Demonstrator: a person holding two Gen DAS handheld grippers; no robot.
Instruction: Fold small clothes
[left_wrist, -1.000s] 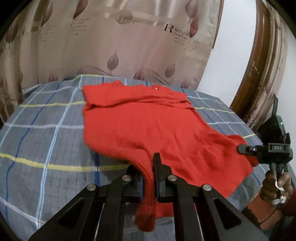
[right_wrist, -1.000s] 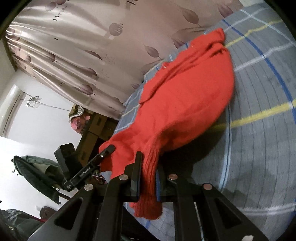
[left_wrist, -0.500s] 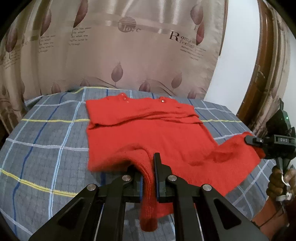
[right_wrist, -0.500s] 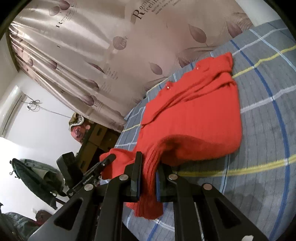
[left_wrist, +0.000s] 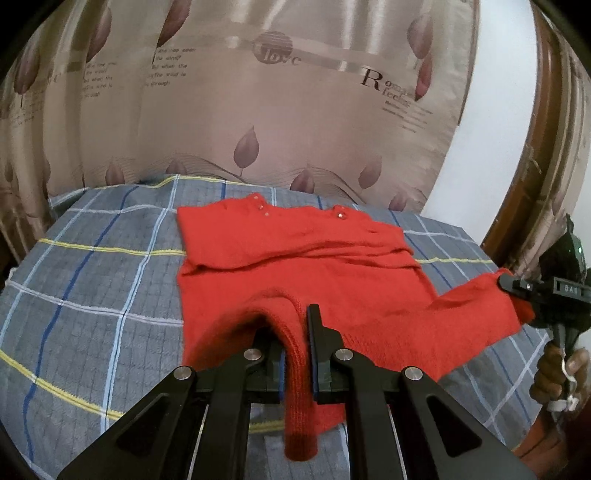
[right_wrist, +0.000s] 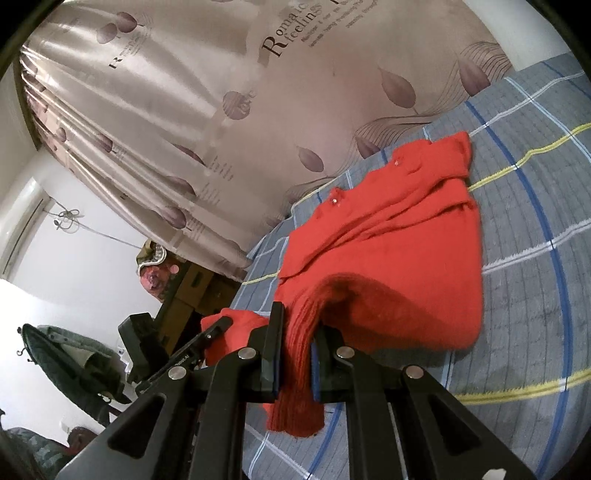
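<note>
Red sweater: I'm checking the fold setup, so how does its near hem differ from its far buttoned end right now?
The red sweater's near hem is lifted off the plaid blanket and arched, pinched by the left gripper and right gripper; the buttoned end lies flat, ungripped. The hem shows ribbed knit, the far end small buttons. Both are the same red.

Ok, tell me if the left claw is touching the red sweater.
Touching. The left wrist view shows the left claw closed on the red sweater, ribbed hem pinched between its fingers and hanging below them.
</note>
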